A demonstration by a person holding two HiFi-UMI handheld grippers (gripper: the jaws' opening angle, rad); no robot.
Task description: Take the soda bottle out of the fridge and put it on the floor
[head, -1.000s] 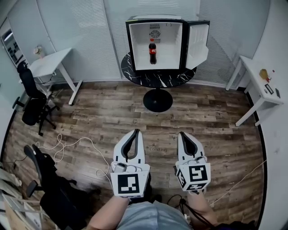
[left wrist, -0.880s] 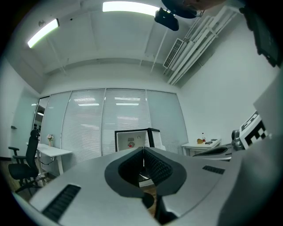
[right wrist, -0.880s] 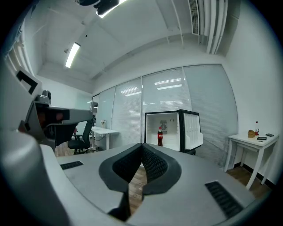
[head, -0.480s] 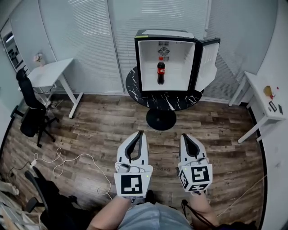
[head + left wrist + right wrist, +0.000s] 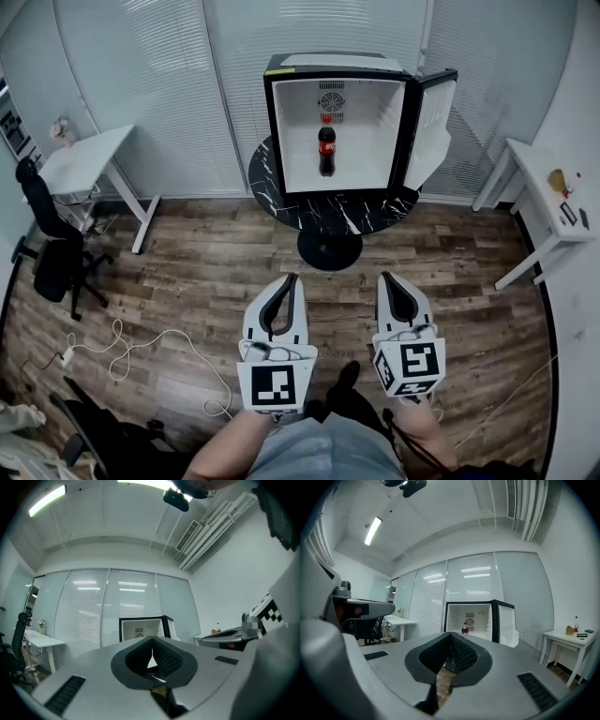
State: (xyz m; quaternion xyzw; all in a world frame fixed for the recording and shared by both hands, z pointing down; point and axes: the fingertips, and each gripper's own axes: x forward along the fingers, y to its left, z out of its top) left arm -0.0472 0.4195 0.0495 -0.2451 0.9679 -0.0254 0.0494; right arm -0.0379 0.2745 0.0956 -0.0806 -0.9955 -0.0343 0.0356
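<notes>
A dark soda bottle (image 5: 326, 150) with a red cap and label stands upright inside the small fridge (image 5: 281, 122), whose door (image 5: 431, 117) hangs open to the right. The fridge sits on a round black marble table (image 5: 328, 208). In the head view my left gripper (image 5: 292, 278) and right gripper (image 5: 384, 277) are held side by side low over the wooden floor, well short of the table. Both are shut with nothing between the jaws. The right gripper view shows the soda bottle (image 5: 465, 629) far ahead above the right gripper (image 5: 450, 635). The left gripper (image 5: 152, 638) points at the fridge (image 5: 140, 629).
A white desk (image 5: 80, 159) and a black office chair (image 5: 52, 248) stand at the left. Another white desk (image 5: 548, 202) with small items stands at the right. A white cable (image 5: 141, 337) lies on the wooden floor (image 5: 187, 272) to my left. Blinds cover the glass wall behind.
The view has shifted a little left and forward; the fridge and table sit slightly nearer. A foot now shows below the grippers. Both grippers stay shut and level.
</notes>
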